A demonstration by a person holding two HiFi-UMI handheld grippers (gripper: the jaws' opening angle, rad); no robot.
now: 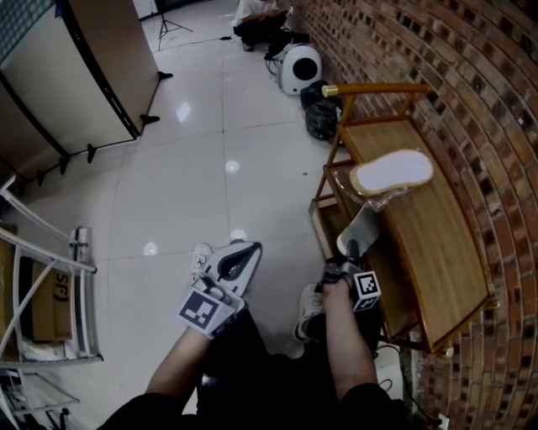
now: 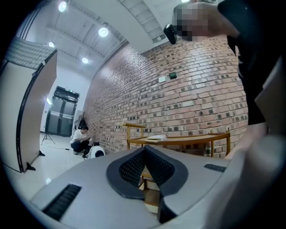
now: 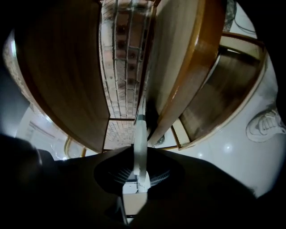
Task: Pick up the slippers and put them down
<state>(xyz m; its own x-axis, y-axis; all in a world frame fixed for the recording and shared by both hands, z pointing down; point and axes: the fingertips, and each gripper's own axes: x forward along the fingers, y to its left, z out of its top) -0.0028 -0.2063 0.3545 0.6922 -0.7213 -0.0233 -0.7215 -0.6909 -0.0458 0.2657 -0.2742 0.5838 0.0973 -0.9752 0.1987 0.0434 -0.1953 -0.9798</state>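
Note:
One slipper (image 1: pixel 392 172) lies sole-up, white with a tan rim, on the top shelf of a wooden rack (image 1: pixel 437 243) against the brick wall. The same slipper (image 2: pixel 156 137) shows small in the left gripper view. A second, grey-white slipper (image 1: pixel 363 225) hangs at the rack's front edge, and my right gripper (image 1: pixel 353 249) is shut on it. In the right gripper view this slipper (image 3: pixel 140 134) runs edge-on as a thin white strip between the pads of the right gripper (image 3: pixel 140 154). My left gripper (image 1: pixel 242 246) hovers over the floor left of the rack. Its tips (image 2: pixel 144 150) meet, with nothing between them.
White sneakers (image 1: pixel 200 257) (image 1: pixel 308 312) of the person stand on the tiled floor. A brick wall (image 1: pixel 496 101) runs behind the rack. Far off are a crouching person (image 1: pixel 256 18), a white round device (image 1: pixel 299 69) and black bags (image 1: pixel 320 117). A folding partition (image 1: pixel 67 76) and a metal shelf (image 1: pixel 46 294) stand at the left.

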